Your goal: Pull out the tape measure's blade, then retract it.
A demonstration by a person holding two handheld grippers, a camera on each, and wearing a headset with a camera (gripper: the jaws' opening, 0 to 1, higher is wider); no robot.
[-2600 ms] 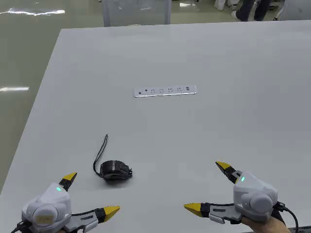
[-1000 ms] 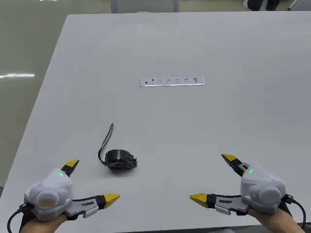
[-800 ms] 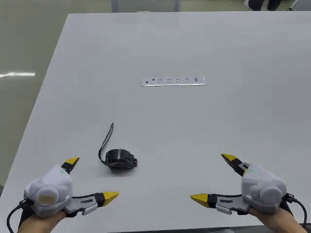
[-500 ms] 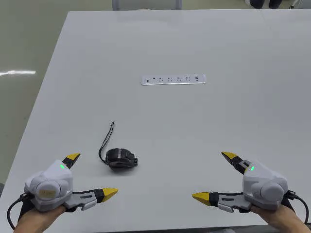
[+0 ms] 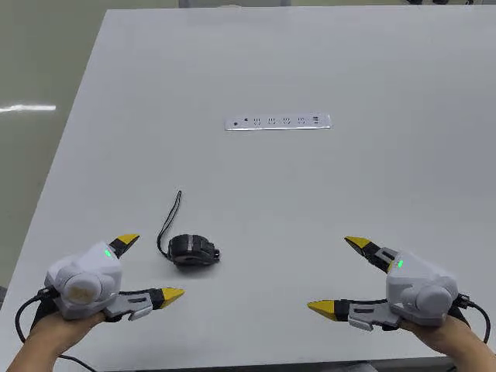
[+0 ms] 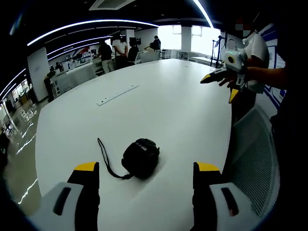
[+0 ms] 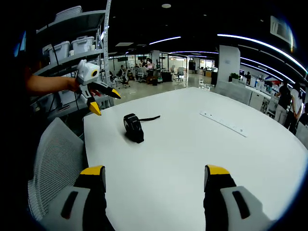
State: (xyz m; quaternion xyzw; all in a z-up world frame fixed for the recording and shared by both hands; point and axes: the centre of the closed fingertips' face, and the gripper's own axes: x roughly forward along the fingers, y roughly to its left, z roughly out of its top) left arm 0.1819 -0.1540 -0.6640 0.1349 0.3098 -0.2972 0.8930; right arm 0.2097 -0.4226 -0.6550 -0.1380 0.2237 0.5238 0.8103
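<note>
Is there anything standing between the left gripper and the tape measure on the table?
Nothing visible does. The left gripper, with its jaws open, faces the tape measure across bare table. The measure's own wrist strap lies flat on the table beside it and does not block the way.

Tape measure [image 5: 191, 250] black matt plastic; table [image 5: 325, 201] smooth matt white.

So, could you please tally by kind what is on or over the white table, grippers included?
Black round tape measure with wrist cord: 1
Long white power strip: 1
White-and-yellow handheld grippers: 2
Total: 4
</note>
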